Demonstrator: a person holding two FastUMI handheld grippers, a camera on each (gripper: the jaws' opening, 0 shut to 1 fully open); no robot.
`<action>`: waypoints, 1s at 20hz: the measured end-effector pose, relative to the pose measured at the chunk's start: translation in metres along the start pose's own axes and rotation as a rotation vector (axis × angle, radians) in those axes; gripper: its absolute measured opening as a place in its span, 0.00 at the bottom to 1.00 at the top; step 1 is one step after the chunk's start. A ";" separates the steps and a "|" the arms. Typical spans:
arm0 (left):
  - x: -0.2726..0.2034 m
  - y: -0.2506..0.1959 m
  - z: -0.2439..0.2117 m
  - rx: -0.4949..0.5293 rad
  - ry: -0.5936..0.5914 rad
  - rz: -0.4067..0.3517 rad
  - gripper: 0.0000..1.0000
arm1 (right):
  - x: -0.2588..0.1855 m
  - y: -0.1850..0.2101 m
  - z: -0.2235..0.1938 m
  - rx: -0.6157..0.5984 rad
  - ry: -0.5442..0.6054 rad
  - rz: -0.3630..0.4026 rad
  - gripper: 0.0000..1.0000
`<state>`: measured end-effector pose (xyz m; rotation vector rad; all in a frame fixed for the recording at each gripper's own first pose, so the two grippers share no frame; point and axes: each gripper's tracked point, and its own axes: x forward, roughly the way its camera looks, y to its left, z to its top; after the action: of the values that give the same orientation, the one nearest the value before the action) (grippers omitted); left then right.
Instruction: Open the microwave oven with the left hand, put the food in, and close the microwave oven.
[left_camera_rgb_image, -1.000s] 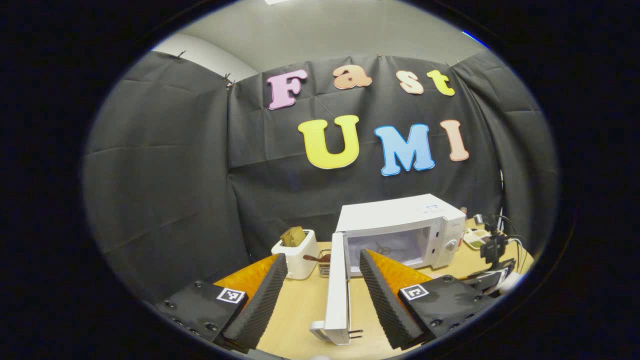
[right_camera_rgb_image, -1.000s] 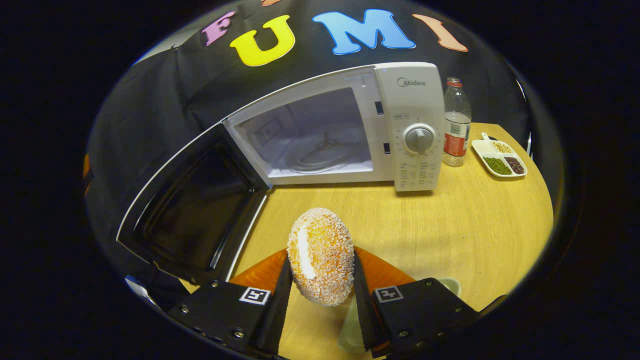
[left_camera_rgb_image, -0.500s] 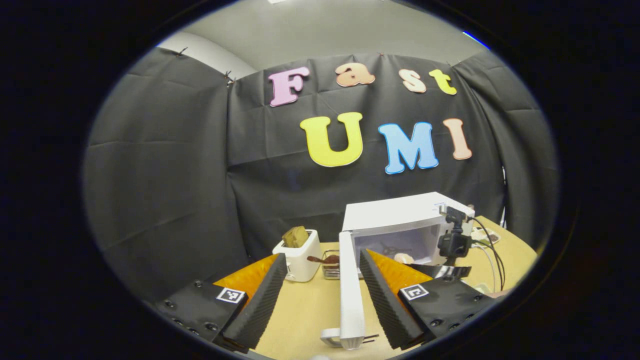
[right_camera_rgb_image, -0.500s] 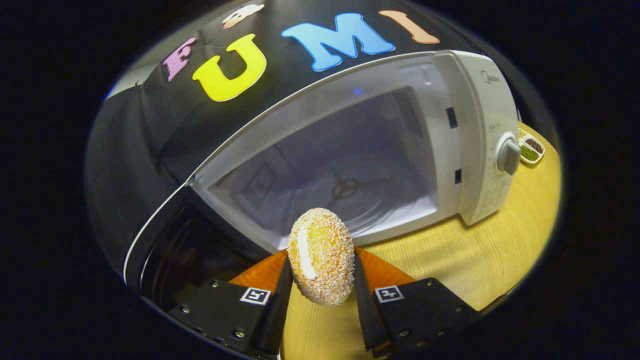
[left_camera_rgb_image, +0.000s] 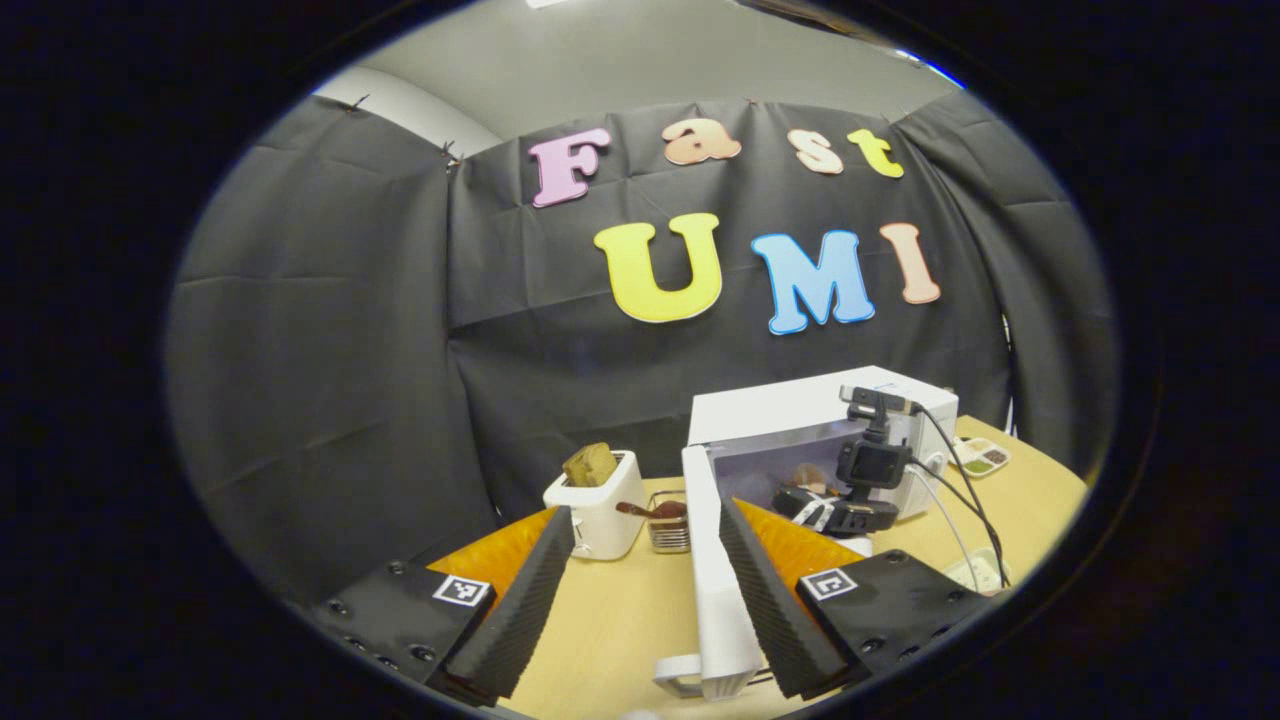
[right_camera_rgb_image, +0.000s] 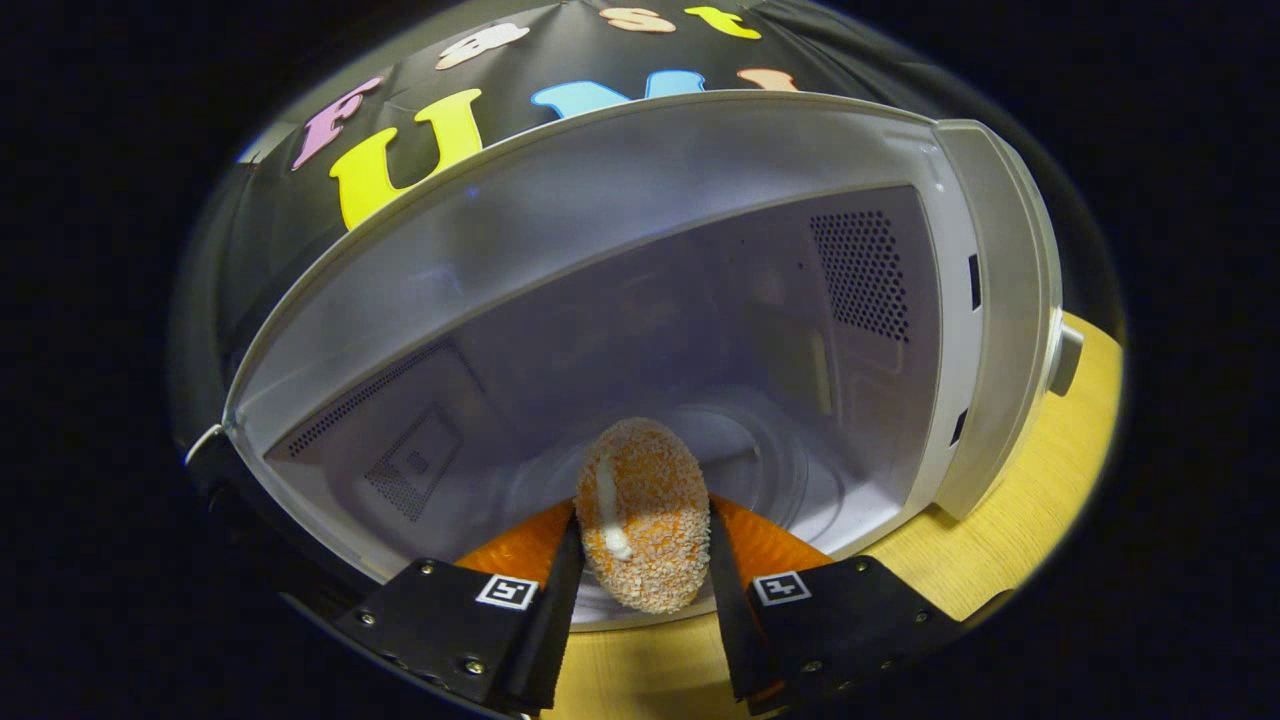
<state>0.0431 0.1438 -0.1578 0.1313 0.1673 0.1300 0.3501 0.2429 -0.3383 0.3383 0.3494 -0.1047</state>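
Note:
The white microwave (left_camera_rgb_image: 800, 415) stands on the table with its door (left_camera_rgb_image: 712, 570) swung wide open. My left gripper (left_camera_rgb_image: 645, 512) is open, and the door's edge stands between its fingers without being pressed. My right gripper (right_camera_rgb_image: 643, 522) is shut on a crumb-coated bun (right_camera_rgb_image: 645, 480), held upright at the mouth of the oven cavity (right_camera_rgb_image: 700, 330) just above the glass turntable (right_camera_rgb_image: 760, 455). In the left gripper view the right gripper (left_camera_rgb_image: 815, 500), with its camera mount and cables, reaches into the cavity.
Left of the door stand a white toaster (left_camera_rgb_image: 605, 510) holding a slice of bread and a small wire basket (left_camera_rgb_image: 668, 528). A divided dish of beans (left_camera_rgb_image: 985, 458) lies right of the oven. The control knob (right_camera_rgb_image: 1066, 358) sticks out over the wooden table (right_camera_rgb_image: 1050, 480).
The right gripper has carried the bun forward from above the table to the cavity mouth. The left gripper stayed at the door's edge, shifting only slightly.

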 end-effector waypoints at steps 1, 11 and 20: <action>-0.001 0.000 -0.003 0.001 0.002 0.000 1.00 | 0.004 -0.002 -0.001 0.005 -0.006 -0.007 0.66; -0.020 0.008 0.029 0.001 -0.059 0.021 1.00 | -0.060 -0.015 0.002 -0.065 0.051 0.041 0.96; -0.050 -0.008 0.053 -0.013 -0.121 -0.002 1.00 | -0.226 -0.060 0.107 -0.189 -0.015 0.158 0.96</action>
<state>0.0040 0.1228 -0.0990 0.1253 0.0463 0.1208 0.1634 0.1601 -0.1828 0.1770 0.3135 0.0800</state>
